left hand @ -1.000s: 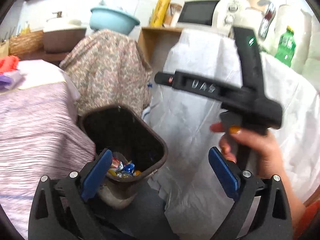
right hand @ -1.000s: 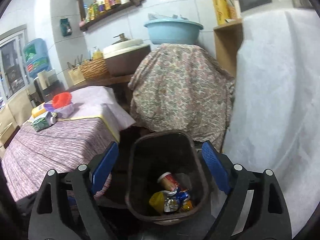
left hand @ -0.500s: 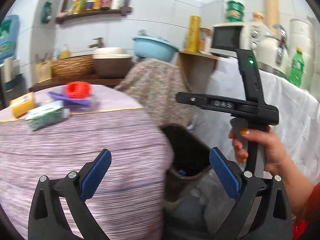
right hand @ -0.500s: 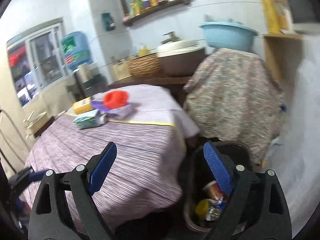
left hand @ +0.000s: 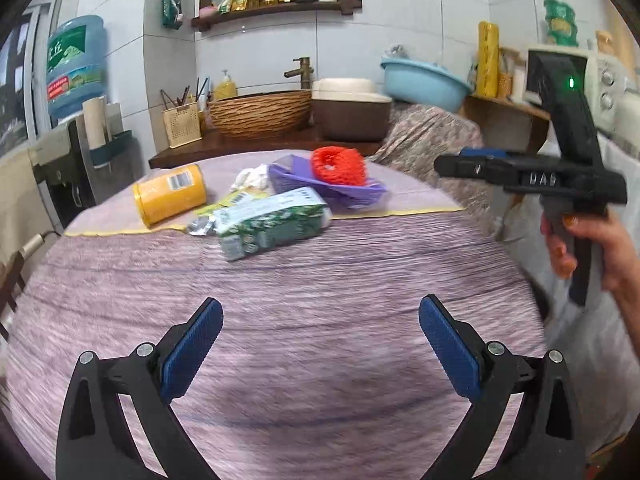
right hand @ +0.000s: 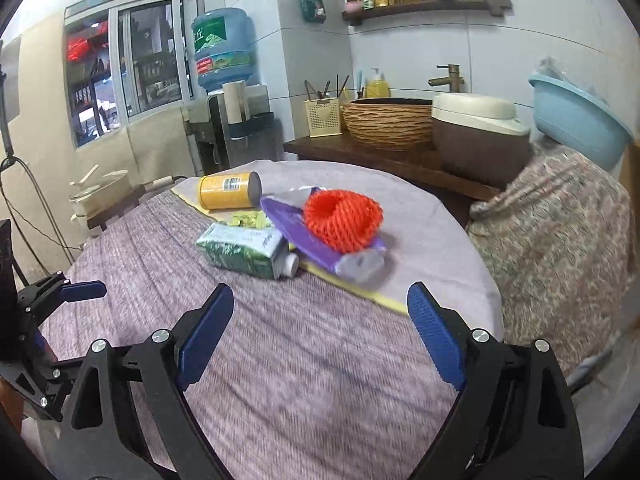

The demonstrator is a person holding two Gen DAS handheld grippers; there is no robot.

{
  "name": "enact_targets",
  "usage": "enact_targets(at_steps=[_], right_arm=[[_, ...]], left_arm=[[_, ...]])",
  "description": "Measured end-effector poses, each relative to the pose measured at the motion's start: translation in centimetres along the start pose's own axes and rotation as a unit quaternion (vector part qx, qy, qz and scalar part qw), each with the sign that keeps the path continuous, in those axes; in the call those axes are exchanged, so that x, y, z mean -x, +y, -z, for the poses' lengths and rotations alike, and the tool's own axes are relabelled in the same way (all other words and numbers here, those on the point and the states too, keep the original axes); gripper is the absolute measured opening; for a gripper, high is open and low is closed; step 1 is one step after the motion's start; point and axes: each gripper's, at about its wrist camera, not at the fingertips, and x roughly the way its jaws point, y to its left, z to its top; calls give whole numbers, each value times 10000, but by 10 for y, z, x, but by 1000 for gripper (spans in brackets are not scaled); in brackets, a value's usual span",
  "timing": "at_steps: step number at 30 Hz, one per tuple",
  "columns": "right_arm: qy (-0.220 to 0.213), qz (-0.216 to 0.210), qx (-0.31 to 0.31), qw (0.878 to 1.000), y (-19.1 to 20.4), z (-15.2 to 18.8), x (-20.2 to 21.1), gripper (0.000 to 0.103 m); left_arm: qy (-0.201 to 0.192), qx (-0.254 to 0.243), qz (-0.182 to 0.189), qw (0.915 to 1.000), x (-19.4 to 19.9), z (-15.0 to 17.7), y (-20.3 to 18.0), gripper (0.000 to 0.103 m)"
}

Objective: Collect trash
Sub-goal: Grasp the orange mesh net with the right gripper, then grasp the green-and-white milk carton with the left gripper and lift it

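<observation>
Trash lies in a cluster at the far side of the purple-clothed table (left hand: 320,340): a green and white carton (left hand: 272,226) (right hand: 244,250), a yellow can on its side (left hand: 170,194) (right hand: 228,191), a purple plastic wrapper (left hand: 332,186) (right hand: 316,240) with a red foam net (left hand: 339,165) (right hand: 342,218) on it, and crumpled white paper (left hand: 252,178). My left gripper (left hand: 320,354) is open and empty over the near table. My right gripper (right hand: 320,336) is open and empty, short of the carton. The trash bin is out of view.
A counter behind the table holds a woven basket (left hand: 260,112), a brown and white pot (left hand: 352,110) and a chopstick holder (left hand: 182,124). A floral-covered object (right hand: 560,240) with a blue basin (right hand: 576,120) stands at the right. A water dispenser (right hand: 228,112) stands at the left.
Both grippers have swung left and up from the brown bin beside the table to face the tabletop trash. The bin has left both views. Both stay open and empty.
</observation>
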Motion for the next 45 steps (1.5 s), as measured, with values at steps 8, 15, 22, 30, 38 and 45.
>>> enact_targets(at_steps=[8, 15, 22, 30, 38, 45], right_arm=[[281, 216, -136, 9993, -11, -46, -80, 88], [732, 370, -454, 9956, -33, -62, -142, 82], [909, 222, -549, 9941, -39, -54, -160, 30], [639, 173, -369, 9971, -31, -47, -149, 16], [190, 20, -377, 9991, -25, -53, -106, 15], [-108, -123, -331, 9993, -19, -48, -56, 15]], left_arm=[[168, -128, 19, 9998, -34, -25, 42, 97], [367, -360, -123, 9986, -64, -38, 59, 97], [562, -650, -24, 9963, -86, -47, 64, 97], [594, -546, 42, 9967, -96, -52, 65, 97], [880, -1131, 55, 9897, -120, -65, 59, 97], [1291, -1996, 207, 9711, -153, -74, 47, 97]])
